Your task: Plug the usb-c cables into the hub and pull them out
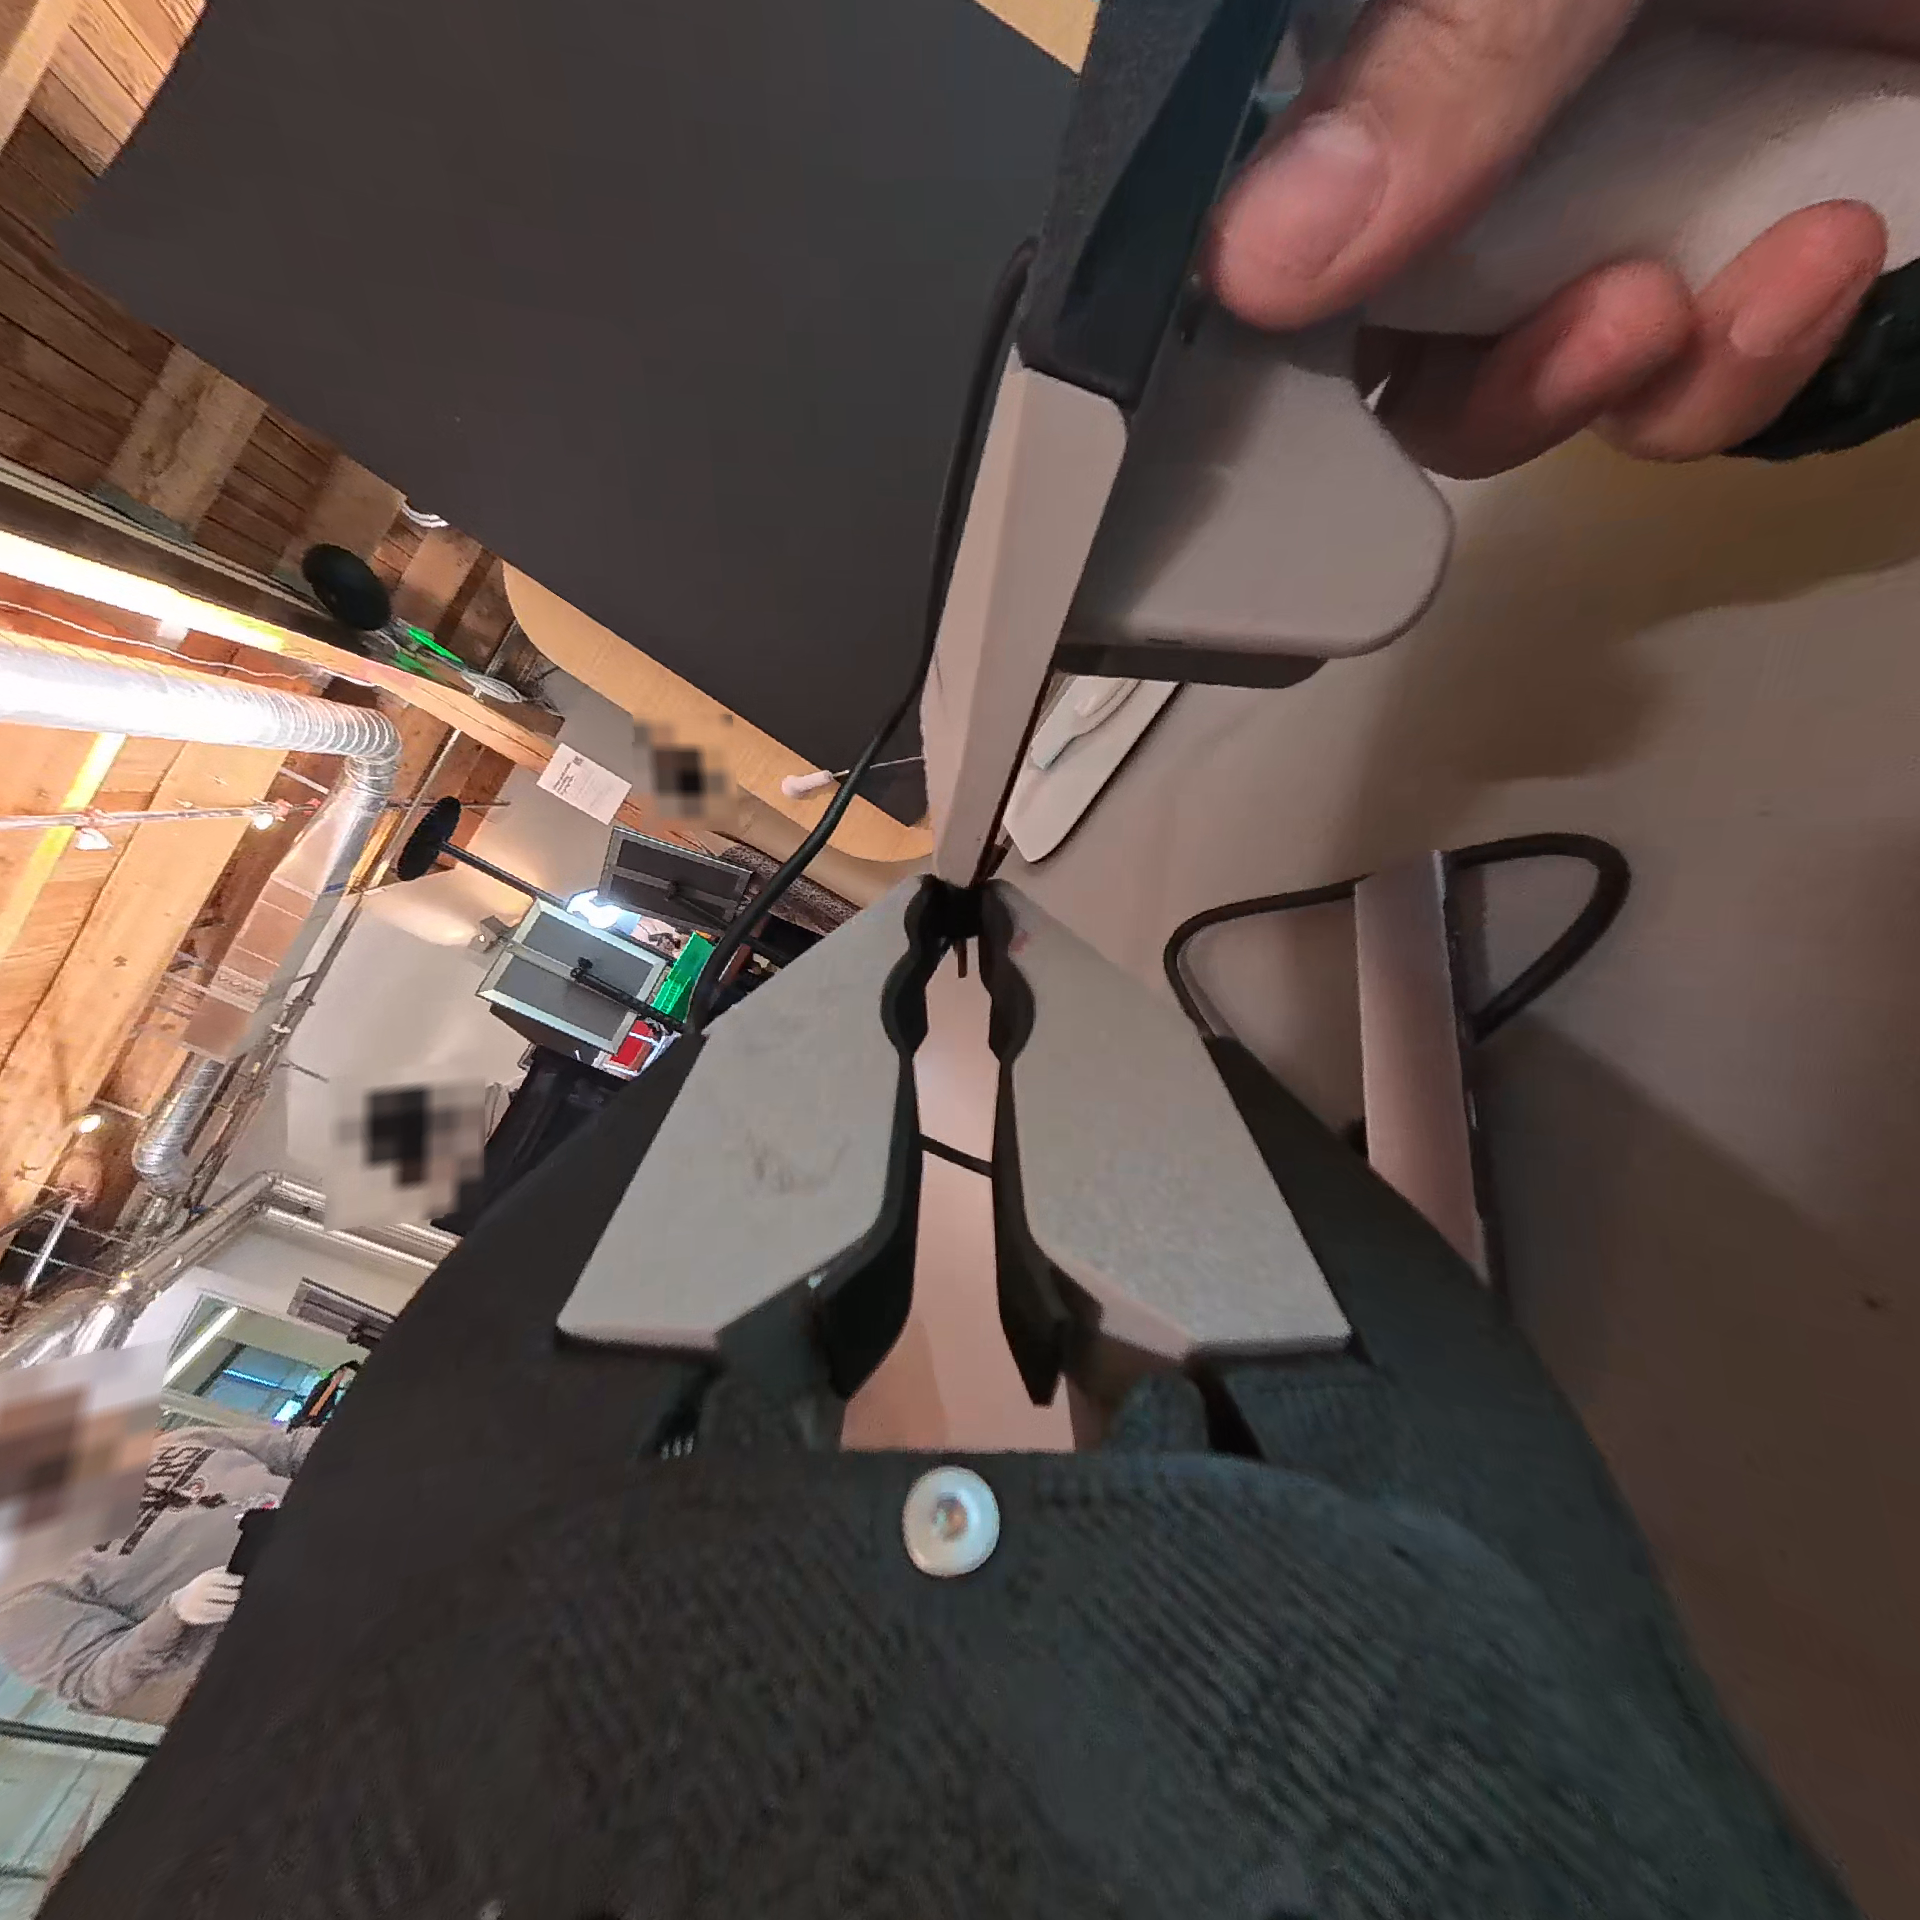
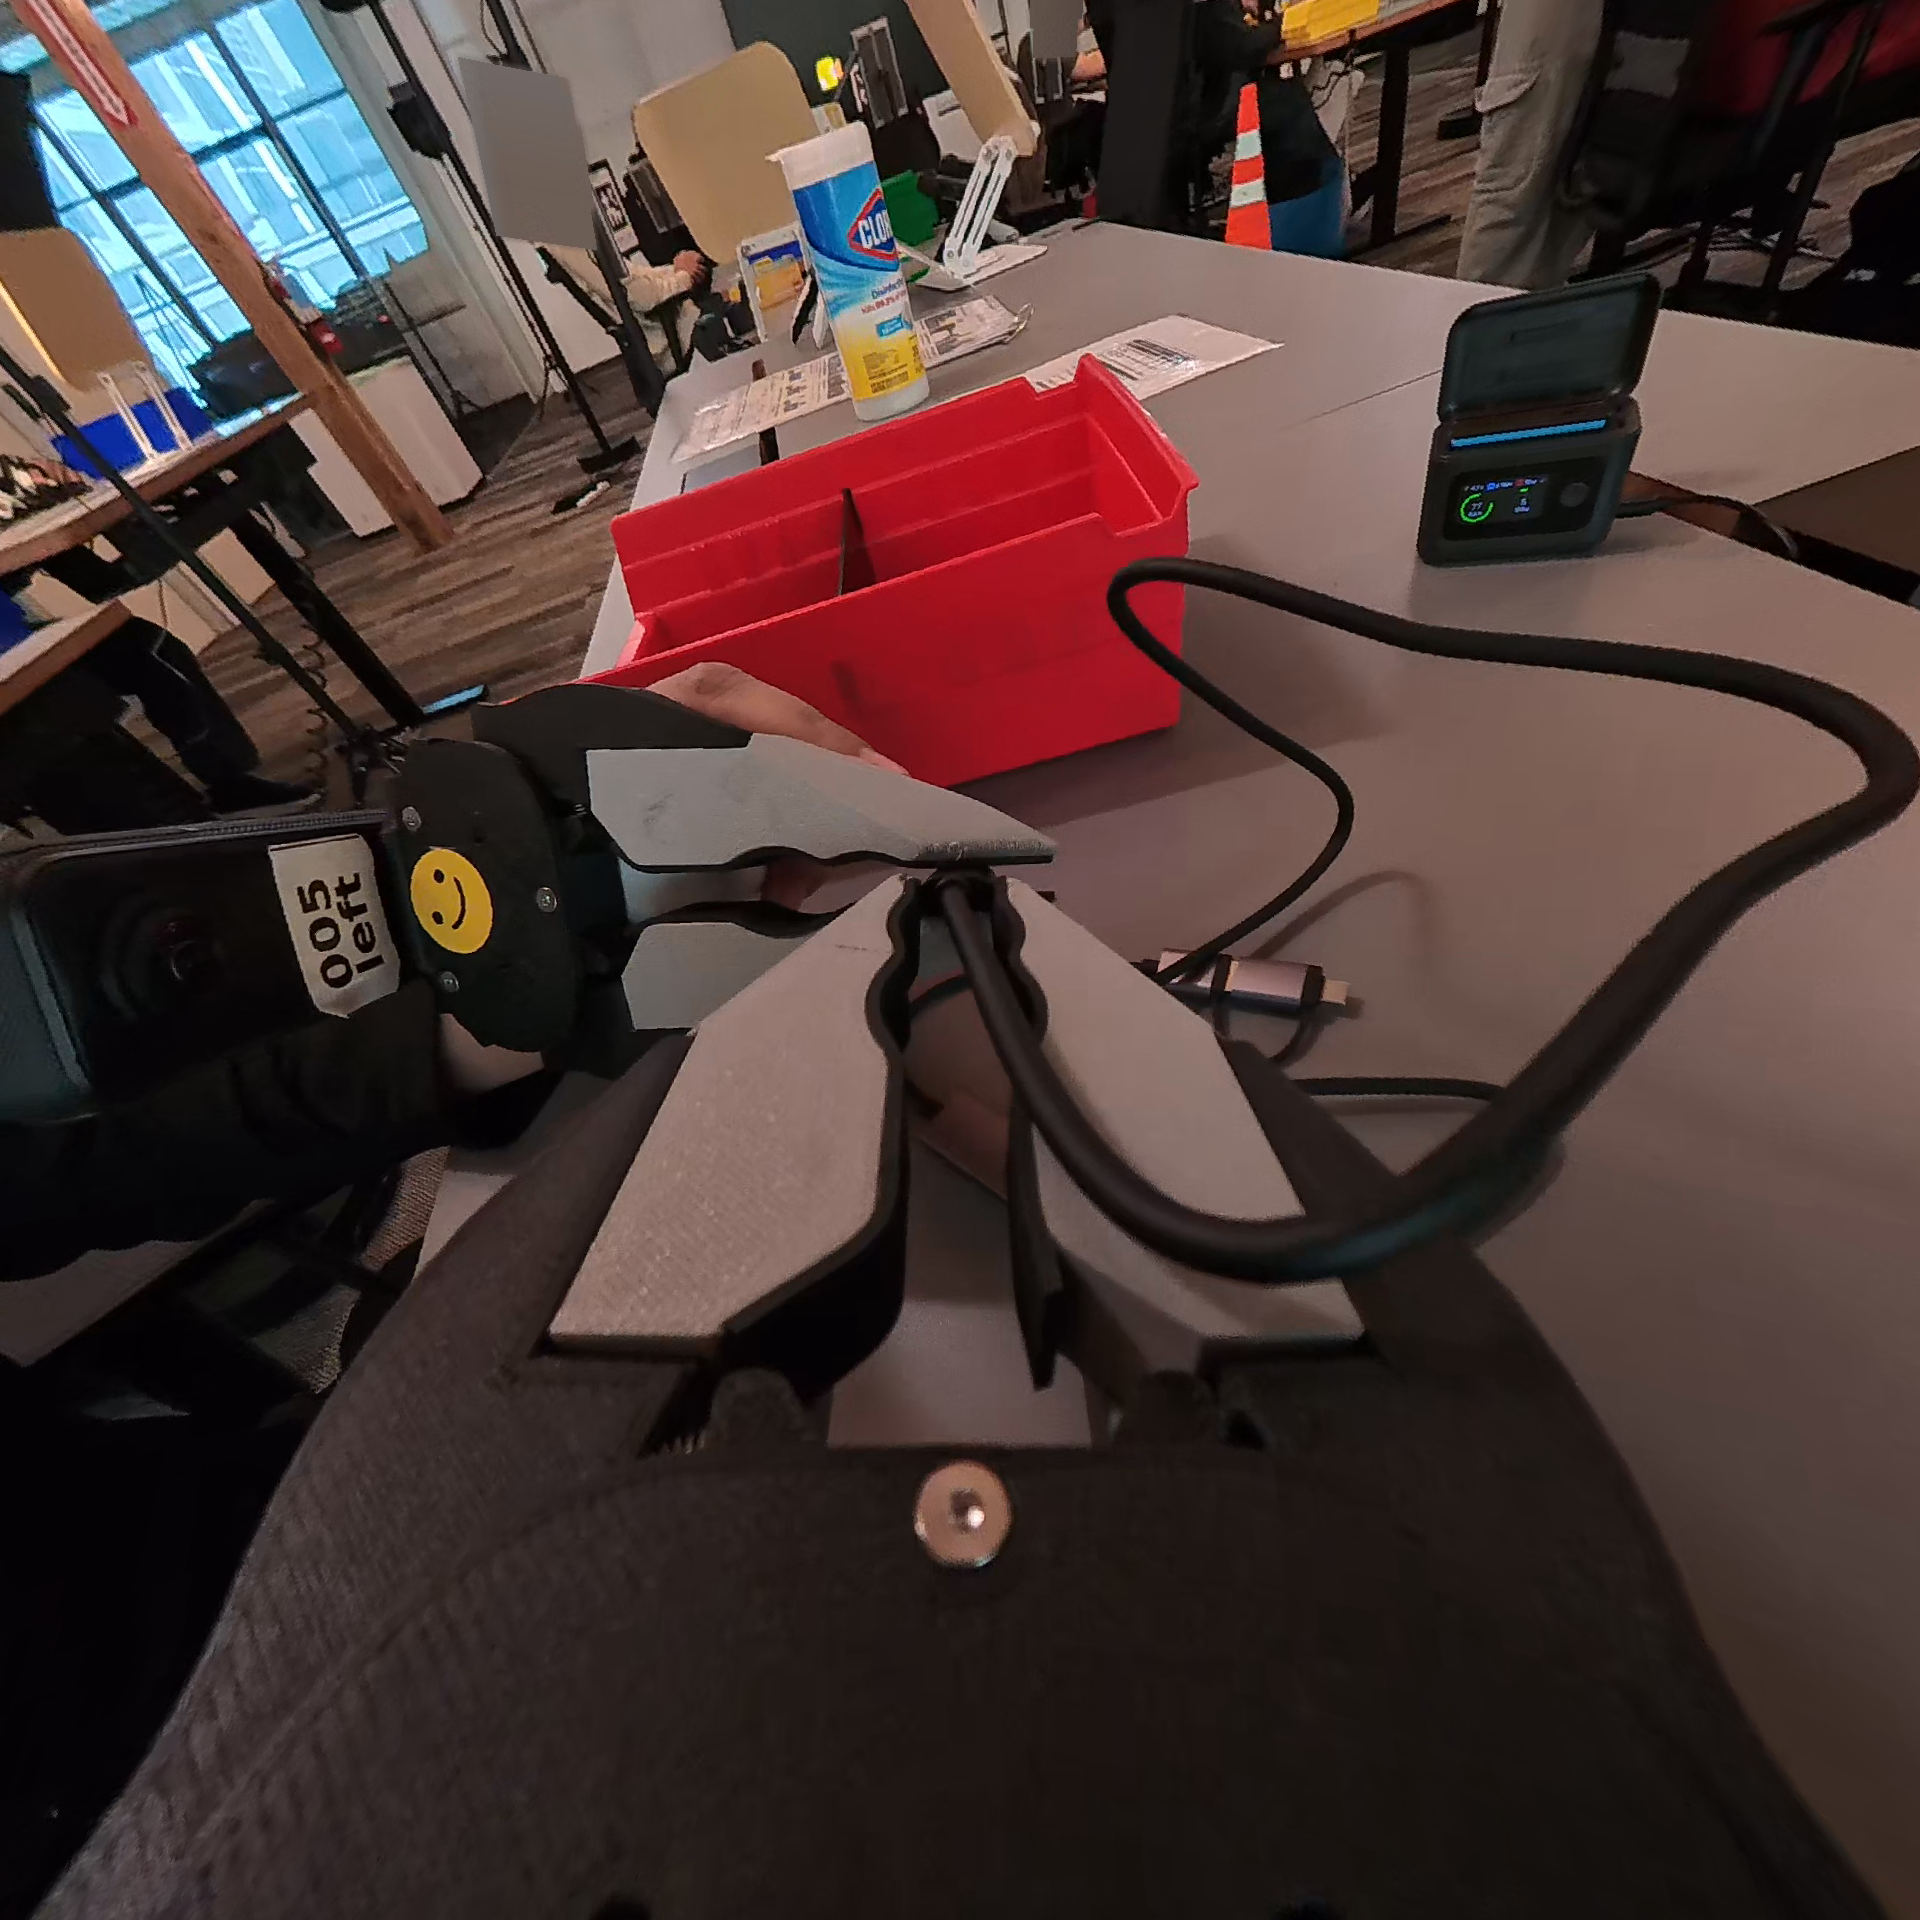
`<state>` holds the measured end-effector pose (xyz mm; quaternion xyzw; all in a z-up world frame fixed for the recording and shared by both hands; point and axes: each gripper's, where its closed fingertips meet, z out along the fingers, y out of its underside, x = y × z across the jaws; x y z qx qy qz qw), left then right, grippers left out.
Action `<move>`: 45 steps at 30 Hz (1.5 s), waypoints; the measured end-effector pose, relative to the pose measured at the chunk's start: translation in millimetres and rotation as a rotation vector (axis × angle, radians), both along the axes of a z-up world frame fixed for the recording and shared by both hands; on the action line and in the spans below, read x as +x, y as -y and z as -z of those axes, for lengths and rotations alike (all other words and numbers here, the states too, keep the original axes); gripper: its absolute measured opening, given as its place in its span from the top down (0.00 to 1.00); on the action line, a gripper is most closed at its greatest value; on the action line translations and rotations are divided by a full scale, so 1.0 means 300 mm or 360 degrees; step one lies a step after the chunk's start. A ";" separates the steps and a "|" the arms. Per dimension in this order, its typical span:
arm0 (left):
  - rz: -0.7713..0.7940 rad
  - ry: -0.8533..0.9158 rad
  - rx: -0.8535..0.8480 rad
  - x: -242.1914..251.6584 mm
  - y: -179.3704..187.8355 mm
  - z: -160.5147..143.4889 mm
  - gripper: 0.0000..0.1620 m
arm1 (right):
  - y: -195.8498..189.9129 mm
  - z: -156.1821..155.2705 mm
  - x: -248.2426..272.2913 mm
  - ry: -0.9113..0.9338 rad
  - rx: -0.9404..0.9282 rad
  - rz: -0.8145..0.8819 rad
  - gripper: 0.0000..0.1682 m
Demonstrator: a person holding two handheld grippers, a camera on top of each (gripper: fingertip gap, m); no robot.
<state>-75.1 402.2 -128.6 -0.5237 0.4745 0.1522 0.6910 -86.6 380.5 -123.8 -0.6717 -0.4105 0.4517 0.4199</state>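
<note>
In the right wrist view my right gripper (image 2: 956, 899) is shut on a thick black cable (image 2: 1621, 1049) that loops off to the right over the grey table (image 2: 1558, 810). My left gripper (image 2: 1023, 854) comes in from the left, and its tips meet the right gripper's tips. In the left wrist view my left gripper (image 1: 958, 914) is shut on a small black plug (image 1: 948, 921), tip to tip with the right gripper (image 1: 971, 868), which a hand (image 1: 1455, 249) holds. A small grey and blue hub (image 2: 1262, 982) lies on the table just right of the grippers, with a thin black cable (image 2: 1330, 790) leading to it.
A red bin (image 2: 935, 644) stands just behind the grippers. A wipes canister (image 2: 862, 281) and papers are farther back. A dark power unit with a lit screen (image 2: 1527, 468) stands at the back right. People and desks fill the room beyond. Less than 4 cm separates the two grippers' tips.
</note>
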 end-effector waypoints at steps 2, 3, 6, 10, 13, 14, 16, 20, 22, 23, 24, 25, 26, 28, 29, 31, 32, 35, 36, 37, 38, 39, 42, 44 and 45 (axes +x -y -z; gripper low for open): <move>0.0001 -0.0006 -0.0010 -0.001 -0.001 0.005 0.97 | -0.001 0.004 0.000 0.0002 -0.0010 -0.0002 0.94; 0.0003 -0.0010 -0.0010 0.000 -0.001 0.006 0.97 | -0.001 0.004 0.000 -0.0002 -0.0019 -0.0006 0.94; 0.0011 -0.0020 -0.0005 0.001 0.001 0.007 0.97 | 0.000 0.005 0.002 -0.0014 -0.0052 -0.0021 0.94; -0.0001 -0.0083 0.0036 0.002 0.000 0.012 0.97 | 0.000 0.012 0.004 -0.0008 -0.0072 -0.0028 0.94; 0.0003 -0.0090 0.0024 0.004 0.001 0.018 0.97 | -0.001 0.020 0.007 0.0021 -0.0053 -0.0028 0.94; 0.0011 -0.0070 -0.0008 0.006 0.002 0.023 0.97 | -0.004 0.024 0.009 0.0040 -0.0036 -0.0023 0.95; 0.0023 -0.0027 -0.0069 0.009 -0.003 0.036 0.97 | -0.013 0.037 0.012 0.0090 -0.0008 0.0005 0.95; 0.0004 -0.0034 -0.0154 0.005 -0.015 0.074 0.97 | -0.035 0.064 0.023 0.0190 0.0064 0.0074 0.95; 0.0021 0.0006 -0.0217 0.004 -0.015 0.082 0.97 | -0.038 0.066 0.025 0.0196 0.0071 0.0082 0.95; 0.0030 0.0031 -0.0244 0.003 -0.015 0.083 0.97 | -0.041 0.067 0.027 0.0198 0.0070 0.0091 0.95; 0.0031 0.0041 -0.0264 0.000 -0.016 0.087 0.97 | -0.050 0.068 0.033 0.0207 0.0077 0.0117 0.95; 0.0020 0.0044 -0.0273 -0.007 -0.019 0.090 0.98 | -0.061 0.070 0.042 0.0219 0.0091 0.0146 0.95; 0.0011 0.0048 -0.0292 -0.014 -0.022 0.095 0.98 | -0.072 0.073 0.052 0.0237 0.0101 0.0171 0.95; 0.0022 0.0066 -0.0420 -0.025 -0.022 0.125 0.97 | -0.094 0.083 0.071 0.0264 0.0111 0.0218 0.95; 0.0038 0.0080 -0.0529 -0.028 -0.017 0.148 0.95 | -0.102 0.088 0.078 0.0269 0.0106 0.0230 0.95; 0.0103 0.0110 -0.0788 -0.026 0.022 0.194 0.94 | -0.115 0.098 0.089 0.0274 0.0092 0.0248 0.95; 0.0125 0.0123 -0.0876 -0.025 0.046 0.201 0.92 | -0.120 0.102 0.093 0.0269 0.0080 0.0252 0.95; 0.0201 0.0025 -0.1148 -0.015 0.133 0.259 0.87 | -0.121 0.104 0.092 0.0226 0.0027 0.0230 0.95; 0.0173 -0.0053 -0.1239 -0.021 0.147 0.296 0.84 | -0.119 0.105 0.091 0.0221 0.0022 0.0221 0.95; 0.0118 -0.0130 -0.1288 -0.034 0.147 0.330 0.82 | -0.116 0.105 0.088 0.0223 0.0027 0.0213 0.94; 0.0047 -0.0184 -0.1288 -0.048 0.132 0.354 0.82 | -0.113 0.105 0.086 0.0229 0.0040 0.0203 0.95; 0.0008 -0.0161 -0.1254 -0.049 0.112 0.353 0.84 | -0.107 0.106 0.083 0.0240 0.0056 0.0188 0.95; -0.0032 -0.0099 -0.1303 -0.037 0.088 0.360 0.88 | -0.086 0.119 0.072 0.0287 0.0102 0.0129 0.95; -0.0041 -0.0109 -0.1310 -0.027 0.079 0.360 0.88 | -0.068 0.140 0.060 0.0315 0.0102 0.0070 0.95; -0.0050 -0.0148 -0.1300 -0.026 0.076 0.359 0.88 | -0.062 0.156 0.058 0.0340 0.0087 0.0046 0.94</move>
